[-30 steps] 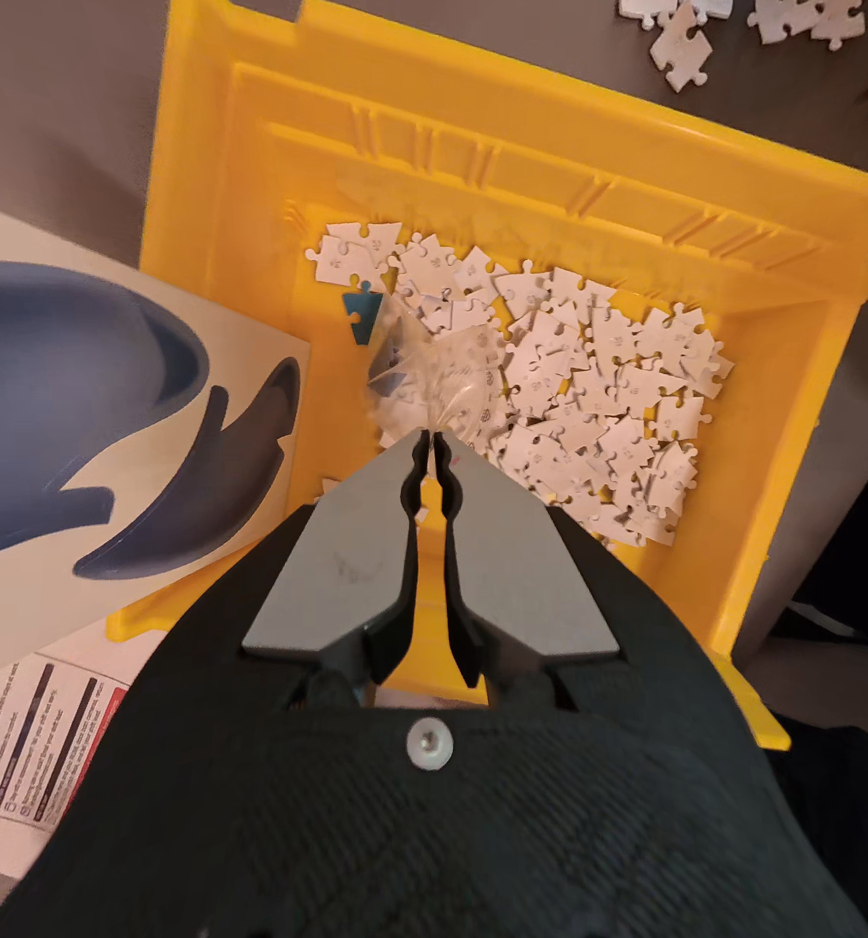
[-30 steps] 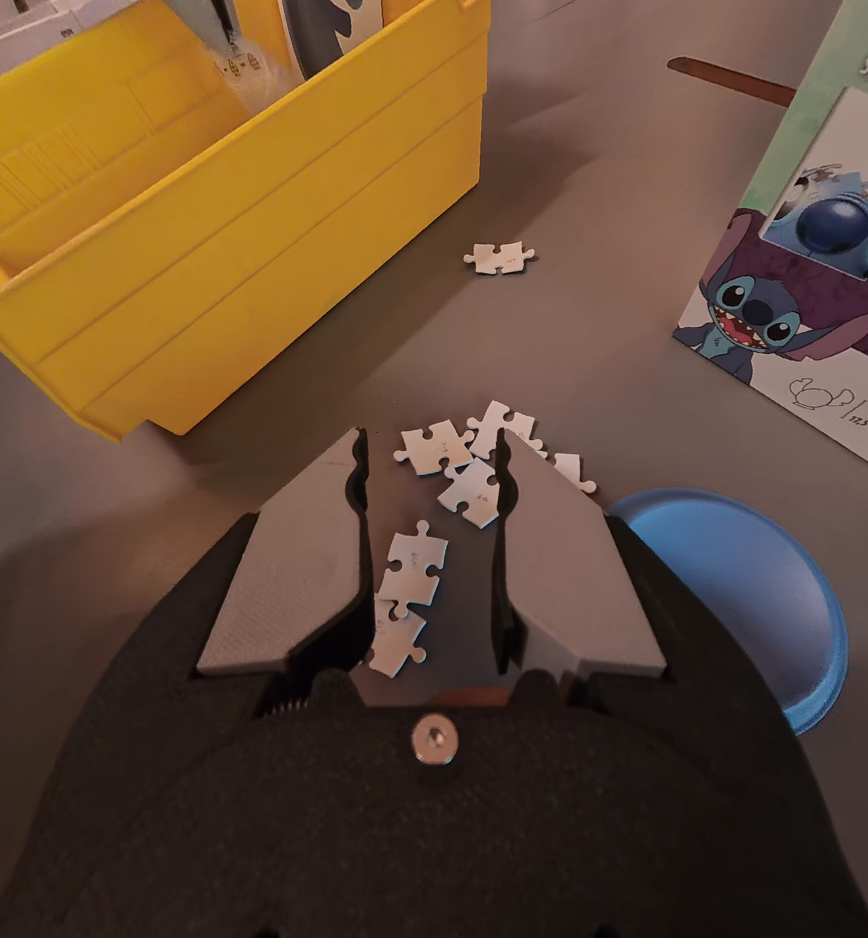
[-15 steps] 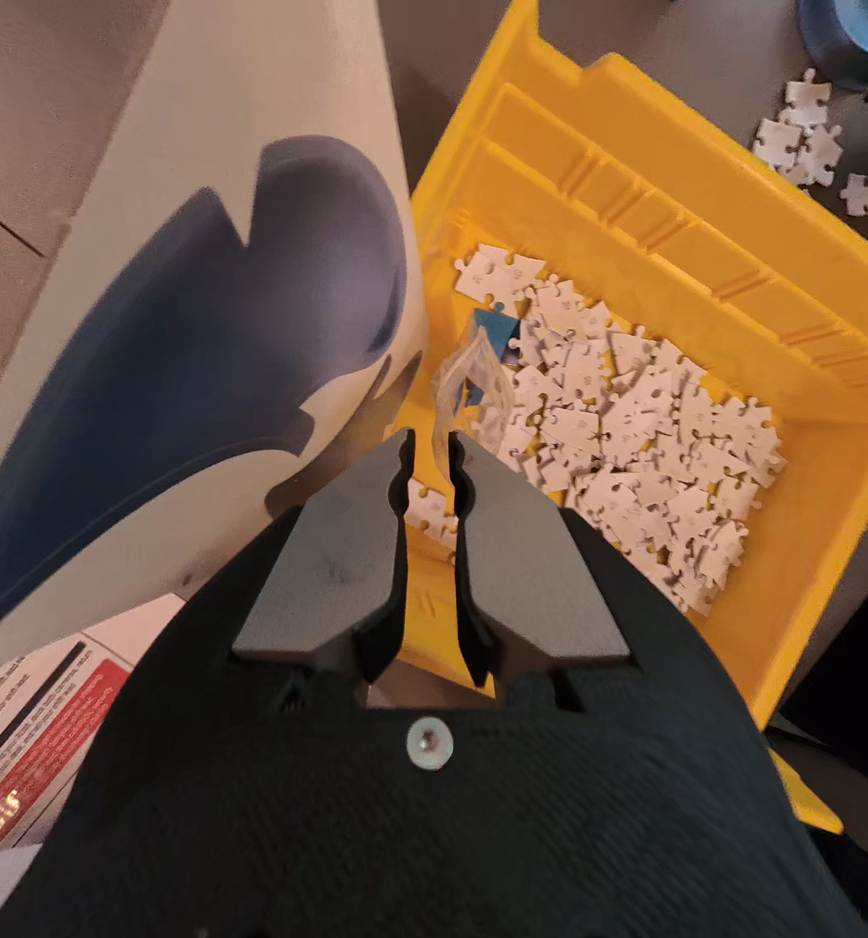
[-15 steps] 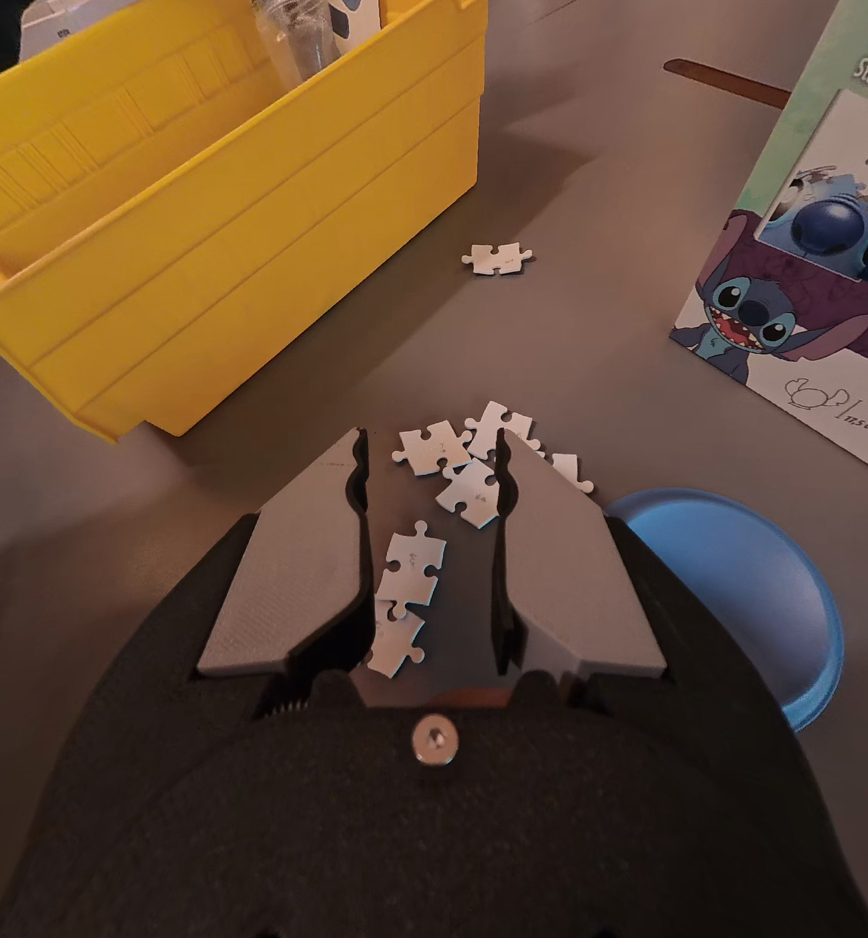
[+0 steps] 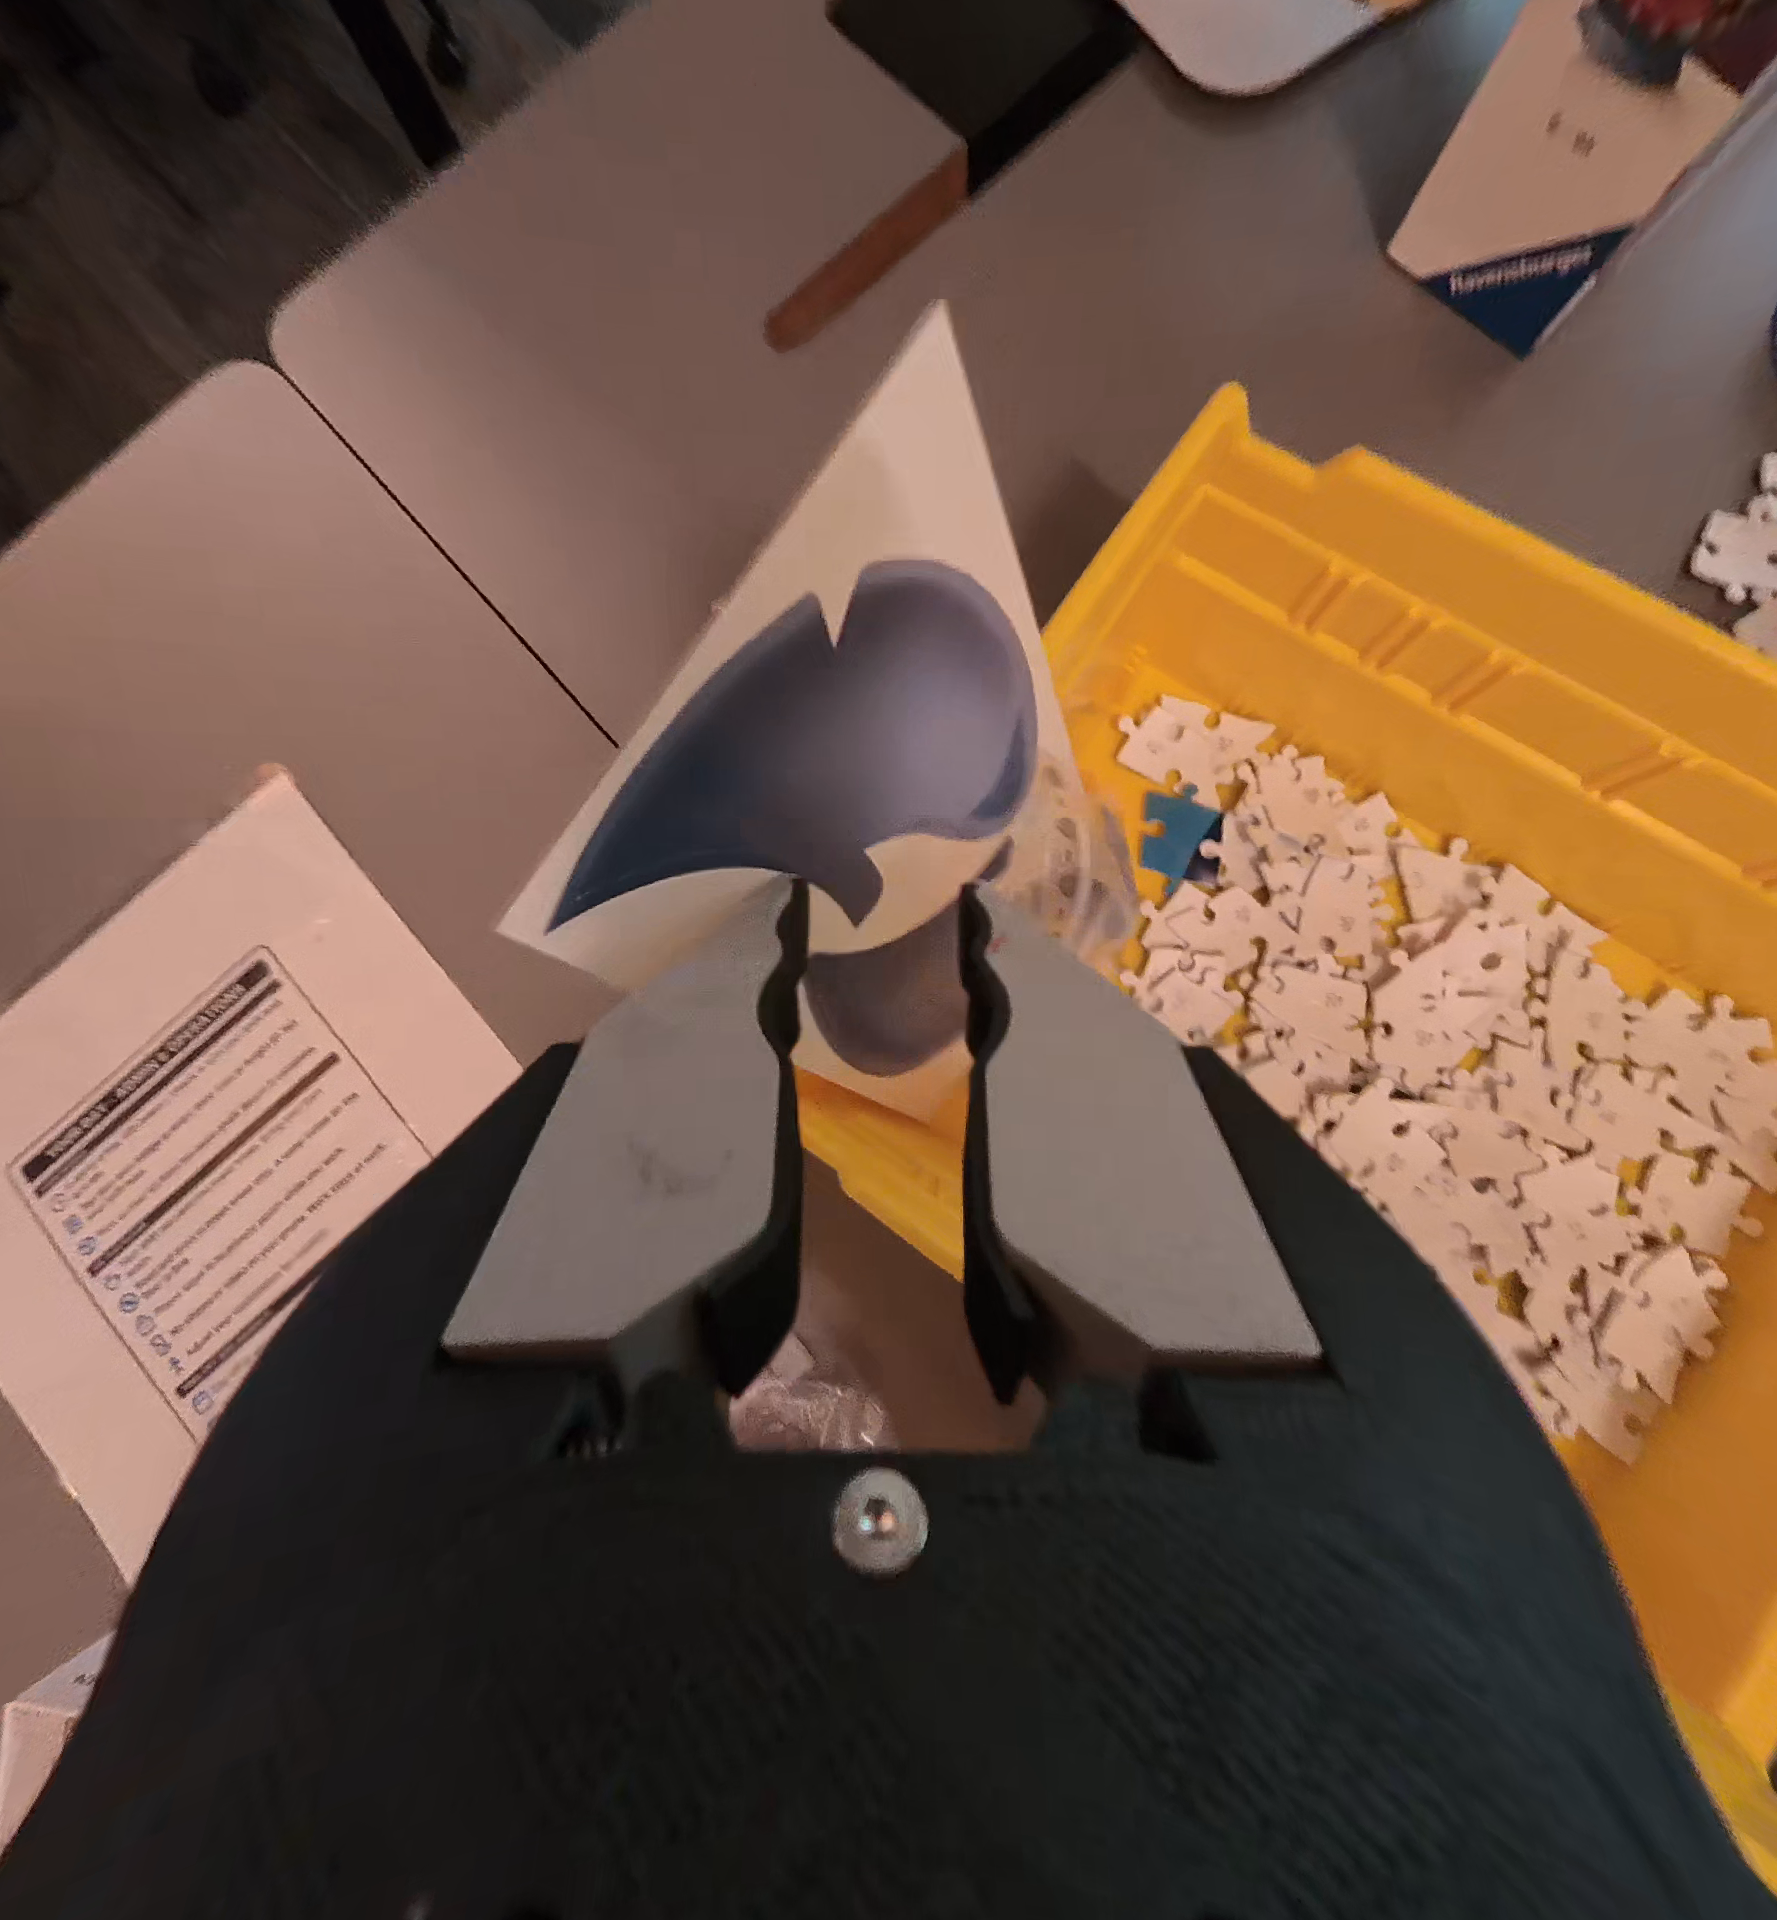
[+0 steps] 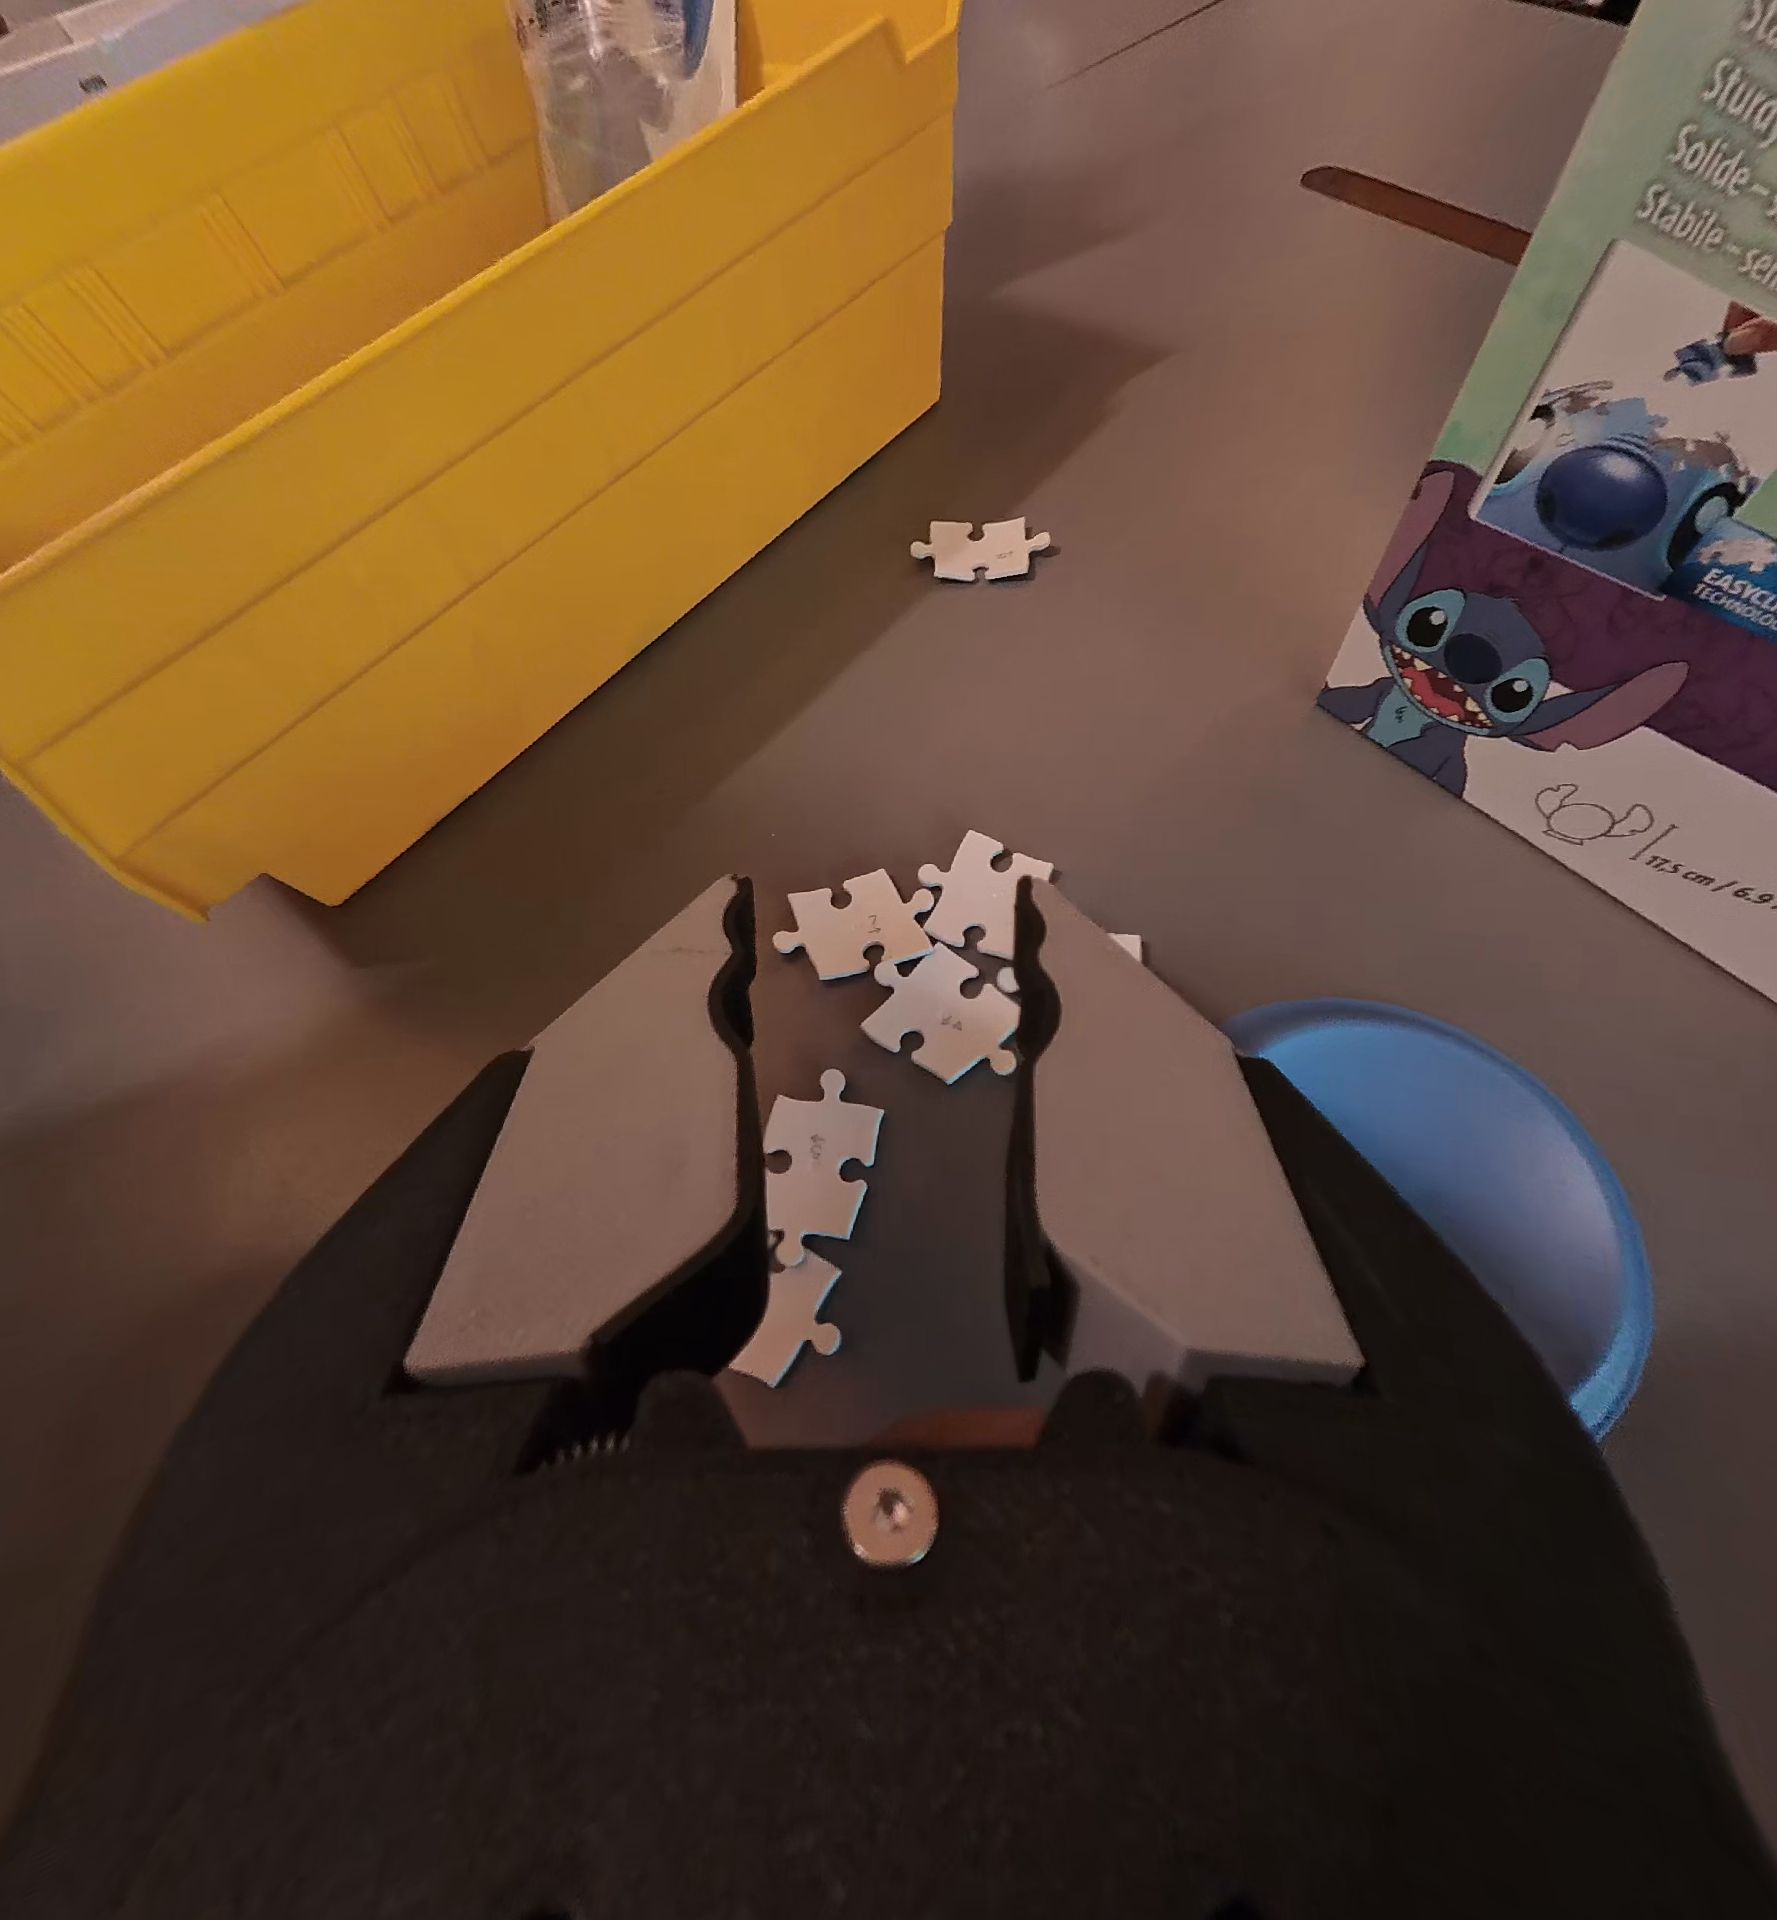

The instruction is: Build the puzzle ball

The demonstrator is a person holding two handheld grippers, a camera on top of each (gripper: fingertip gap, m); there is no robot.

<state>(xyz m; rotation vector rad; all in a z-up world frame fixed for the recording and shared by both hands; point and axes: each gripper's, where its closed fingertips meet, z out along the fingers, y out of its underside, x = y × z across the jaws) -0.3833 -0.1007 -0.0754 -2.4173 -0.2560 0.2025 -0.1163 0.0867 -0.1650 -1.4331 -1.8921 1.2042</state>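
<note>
- Left wrist view: the left gripper (image 5: 879, 909) hangs over the near-left corner of the yellow bin (image 5: 1435, 623), its fingers parted and holding nothing. A white card with blue ear shapes (image 5: 822, 769) leans up out of the bin at 12 o'clock, right past the tips; a crumpled clear bag (image 5: 1066, 862) sits at 1 o'clock beside it.
- The bin holds a heap of pieces (image 5: 1466, 1060), nearly all white side up, spread from 2 to 4 o'clock — one blue piece (image 5: 1175, 836) shows at its far-left edge. An instruction sheet (image 5: 188, 1122) lies on the table (image 5: 240, 623) at 9 o'clock.
- Right wrist view: the right gripper (image 6: 884, 914) is low over the table, fingers apart and empty, with loose pieces (image 6: 894, 966) lying between and just past them. A joined pair (image 6: 979, 549) lies alone at 12 o'clock, a blue dish (image 6: 1435, 1174) at 3 o'clock, the box (image 6: 1642, 520) at 2 o'clock.
- Step in hand, as I judge it: sorting pieces — no ball begun yet. Next calls for closing on one loose piece by its edges.
</note>
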